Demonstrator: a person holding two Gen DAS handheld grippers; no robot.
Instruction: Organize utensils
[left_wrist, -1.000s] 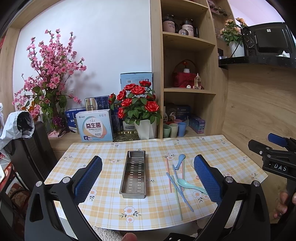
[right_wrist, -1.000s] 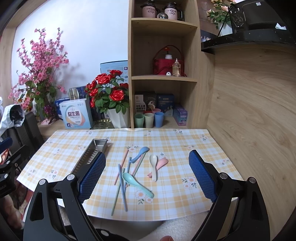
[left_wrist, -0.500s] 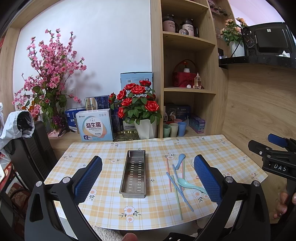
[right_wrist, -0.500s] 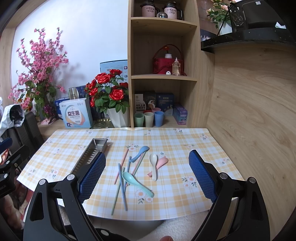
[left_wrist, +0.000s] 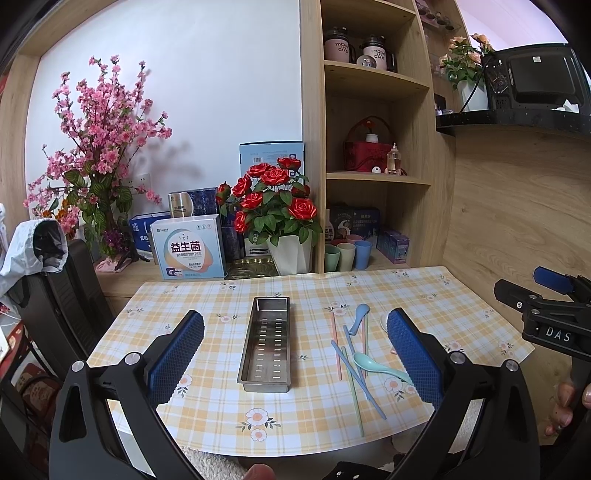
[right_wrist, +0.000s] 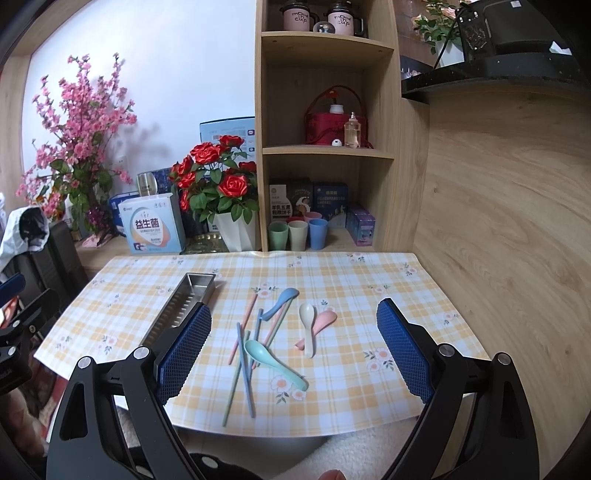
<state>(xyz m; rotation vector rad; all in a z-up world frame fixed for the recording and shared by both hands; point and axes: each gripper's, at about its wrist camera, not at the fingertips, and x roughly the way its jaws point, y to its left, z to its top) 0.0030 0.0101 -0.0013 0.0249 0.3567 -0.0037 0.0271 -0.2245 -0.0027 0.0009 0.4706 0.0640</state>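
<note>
4 spoons (right_wrist: 275, 363), 1 tray (right_wrist: 192, 295), 3 cups (right_wrist: 297, 235).

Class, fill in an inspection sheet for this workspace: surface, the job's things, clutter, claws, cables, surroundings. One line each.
Surface: table with checked floral cloth, flat.
Job's things: metal tray empty; four spoons, teal, blue, white, pink, and loose chopsticks lie on the cloth to the tray's right, some crossing.
Clutter: nothing seen on the cloth besides these.
Claws: left claw and right claw both open, holding nothing, above the near edge.
Cables: nothing seen on the table.
Surroundings: rose pot, boxes, three cups, shelves behind; wooden wall right.
</note>
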